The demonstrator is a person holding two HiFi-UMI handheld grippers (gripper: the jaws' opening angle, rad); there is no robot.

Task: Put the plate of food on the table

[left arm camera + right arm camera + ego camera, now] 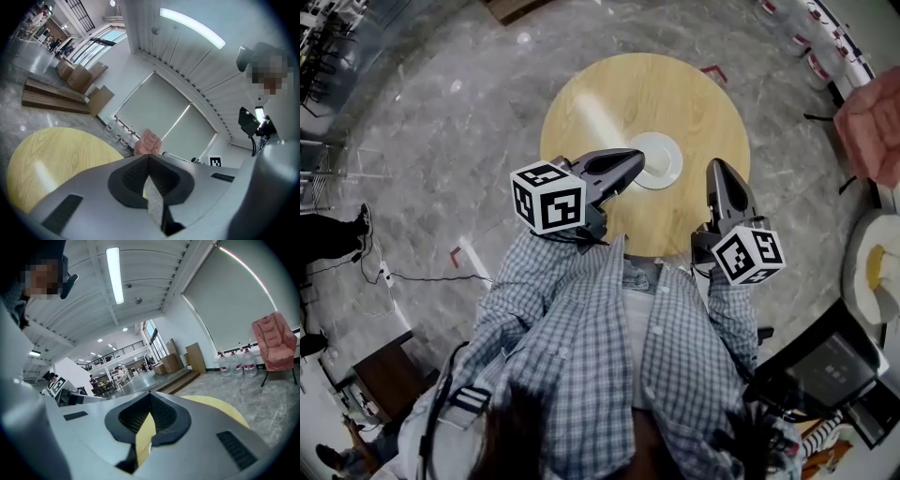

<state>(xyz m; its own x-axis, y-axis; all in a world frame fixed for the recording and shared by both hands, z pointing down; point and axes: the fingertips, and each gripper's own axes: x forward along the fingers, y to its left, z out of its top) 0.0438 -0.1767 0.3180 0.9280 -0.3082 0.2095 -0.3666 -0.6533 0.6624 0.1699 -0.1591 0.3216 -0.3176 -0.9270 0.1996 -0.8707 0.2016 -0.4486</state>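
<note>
A white plate [661, 161] rests near the middle of the round wooden table [609, 94]; I can make out no food on it. My left gripper [636, 157] hovers at the plate's left rim with its jaws closed together, and nothing is held. My right gripper [716, 167] is to the right of the plate, apart from it, also shut and empty. In the left gripper view the shut left gripper [149, 157] points over the table [51, 159]. In the right gripper view the shut right gripper [150, 393] hides most of the table [220, 406]. Neither gripper view shows the plate.
A pink armchair [872, 122] and several water bottles [816, 47] stand beyond the table at the right. A dark cart [834, 366] and a white round dish with something yellow [877, 262] are at my right. A cable [412, 277] lies on the marble floor at the left.
</note>
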